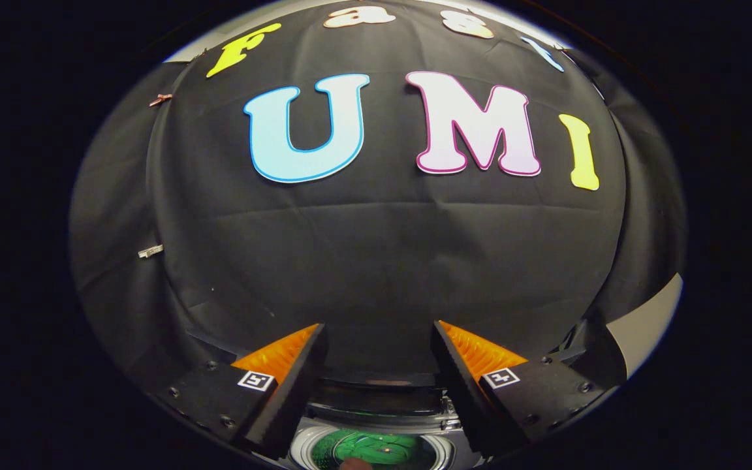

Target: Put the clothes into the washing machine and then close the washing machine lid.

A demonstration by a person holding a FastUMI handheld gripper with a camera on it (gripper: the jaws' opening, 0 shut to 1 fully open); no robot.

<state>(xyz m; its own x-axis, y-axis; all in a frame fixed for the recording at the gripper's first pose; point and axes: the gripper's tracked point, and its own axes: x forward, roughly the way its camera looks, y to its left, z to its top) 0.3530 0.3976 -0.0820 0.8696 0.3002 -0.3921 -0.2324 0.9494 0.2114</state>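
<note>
My gripper [378,329] is open, its two fingers spread wide with nothing between them, held high and aimed at the black cloth wall. Far below, between the bases of the fingers, lies the top-loading washing machine [376,421] with its round drum opening facing up. Green clothing [366,449] lies inside the drum. A dark raised part [382,397], which may be the open lid, stands at the back of the opening; I cannot tell for sure.
The booth's black cloth wall [376,261] stands close ahead. Two small clips [151,250] hold the cloth at the left seam. A pale panel edge [650,320] shows low to the right of the fingers.
</note>
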